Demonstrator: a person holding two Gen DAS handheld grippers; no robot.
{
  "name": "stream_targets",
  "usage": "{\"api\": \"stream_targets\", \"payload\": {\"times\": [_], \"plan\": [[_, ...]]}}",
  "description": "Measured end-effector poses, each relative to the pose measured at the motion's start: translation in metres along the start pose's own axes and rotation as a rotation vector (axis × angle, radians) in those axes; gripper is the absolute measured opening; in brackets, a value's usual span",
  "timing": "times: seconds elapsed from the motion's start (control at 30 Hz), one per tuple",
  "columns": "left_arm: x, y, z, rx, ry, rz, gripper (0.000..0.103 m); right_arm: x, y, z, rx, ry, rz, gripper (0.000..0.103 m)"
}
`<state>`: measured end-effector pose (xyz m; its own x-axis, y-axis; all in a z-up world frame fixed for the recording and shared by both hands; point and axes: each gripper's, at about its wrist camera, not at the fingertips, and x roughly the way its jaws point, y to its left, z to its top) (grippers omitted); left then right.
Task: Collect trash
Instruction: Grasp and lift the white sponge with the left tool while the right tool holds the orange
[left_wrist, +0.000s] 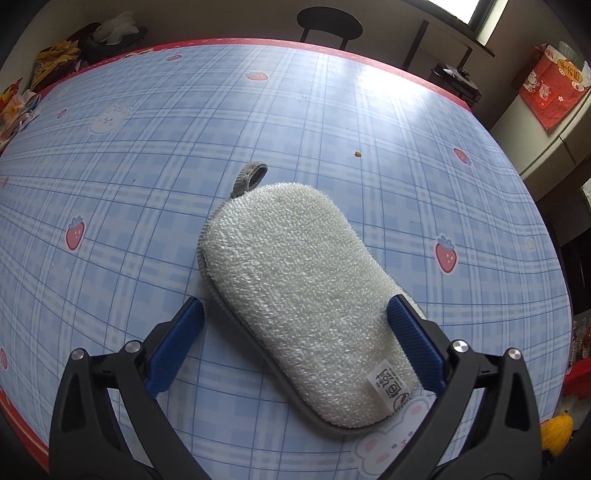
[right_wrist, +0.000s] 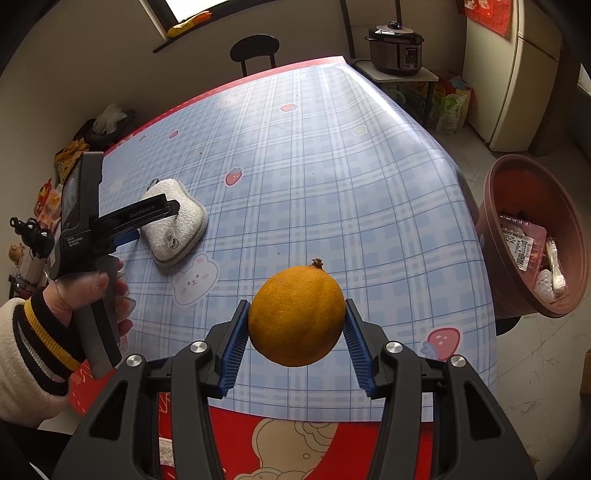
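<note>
Orange clamped in right hand-held gripper.

Tablecloth: pale blue plaid with pink strawberries and white bears, red border. Scrubbing sponge: off-white pile, grey edging, grey loop. Orange: orange. Bin: reddish-brown. Finger pads: ribbed blue on black frames. Sleeve cuff: cream, black and yellow stripes.

Orange between right tool pads, above table.
</note>
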<state>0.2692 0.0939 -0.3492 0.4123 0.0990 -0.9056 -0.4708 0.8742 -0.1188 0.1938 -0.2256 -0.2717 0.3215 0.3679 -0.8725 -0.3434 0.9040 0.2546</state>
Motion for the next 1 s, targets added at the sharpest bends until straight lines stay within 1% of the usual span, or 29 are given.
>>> {"api": "stream_targets", "payload": {"times": [0.1, 0.2, 0.23, 0.27, 0.3, 0.37, 0.43, 0.5, 0.57, 0.63, 0.73, 0.8, 0.83, 0.87, 0.9, 0.93, 0.97, 1.0], "plan": [[-0.003, 0.004, -0.005, 0.05, 0.018, -0.046, 0.098, -0.003, -0.001, 0.002, 0.01, -0.013, 0.003, 0.05], [-0.008, 0.014, -0.014, 0.121, 0.028, -0.09, 0.097, -0.004, 0.004, 0.004, 0.0, -0.025, 0.013, 0.05], [-0.01, 0.02, -0.016, 0.137, 0.028, -0.105, 0.093, -0.004, 0.006, 0.004, -0.004, -0.026, 0.017, 0.05], [-0.013, 0.025, -0.017, 0.153, 0.024, -0.122, 0.085, -0.004, 0.008, 0.005, -0.007, -0.026, 0.021, 0.05], [-0.016, 0.031, -0.018, 0.168, 0.026, -0.137, 0.081, -0.003, 0.009, 0.005, -0.009, -0.027, 0.026, 0.05], [-0.02, 0.042, -0.019, 0.177, 0.035, -0.175, 0.068, -0.002, 0.012, 0.006, -0.014, -0.027, 0.036, 0.05], [-0.02, 0.05, -0.016, 0.155, 0.059, -0.21, 0.066, 0.0, 0.015, 0.006, -0.018, -0.024, 0.043, 0.05], [-0.019, 0.055, -0.012, 0.108, 0.071, -0.23, 0.066, 0.0, 0.016, 0.007, -0.021, -0.025, 0.048, 0.05], [-0.017, 0.055, -0.008, 0.063, 0.059, -0.228, 0.07, 0.0, 0.016, 0.007, -0.027, -0.027, 0.049, 0.05], [-0.013, 0.049, -0.002, 0.041, 0.035, -0.206, 0.073, -0.001, 0.015, 0.007, -0.032, -0.026, 0.044, 0.05], [-0.006, 0.035, 0.007, 0.026, -0.007, -0.13, 0.074, -0.002, 0.009, 0.006, -0.024, -0.019, 0.031, 0.05], [-0.002, 0.028, 0.012, 0.013, -0.032, -0.099, 0.074, -0.002, 0.003, 0.004, -0.014, -0.013, 0.02, 0.05], [-0.001, 0.026, 0.017, 0.003, -0.04, -0.095, 0.071, -0.003, 0.0, 0.003, -0.008, -0.011, 0.015, 0.05], [-0.001, 0.026, 0.02, -0.011, -0.043, -0.097, 0.062, -0.004, -0.003, 0.002, -0.002, -0.01, 0.01, 0.05], [-0.002, 0.028, 0.023, -0.032, -0.044, -0.113, 0.056, -0.005, -0.006, 0.002, 0.003, -0.012, 0.005, 0.05], [-0.006, 0.03, 0.025, -0.046, -0.055, -0.134, 0.042, -0.007, -0.008, 0.002, 0.008, -0.016, 0.001, 0.05], [-0.012, 0.032, 0.027, -0.048, -0.071, -0.146, 0.034, -0.009, -0.011, 0.002, 0.013, -0.021, -0.002, 0.05], [-0.019, 0.035, 0.028, -0.043, -0.087, -0.169, 0.03, -0.01, -0.012, 0.002, 0.019, -0.024, -0.005, 0.05]]}}
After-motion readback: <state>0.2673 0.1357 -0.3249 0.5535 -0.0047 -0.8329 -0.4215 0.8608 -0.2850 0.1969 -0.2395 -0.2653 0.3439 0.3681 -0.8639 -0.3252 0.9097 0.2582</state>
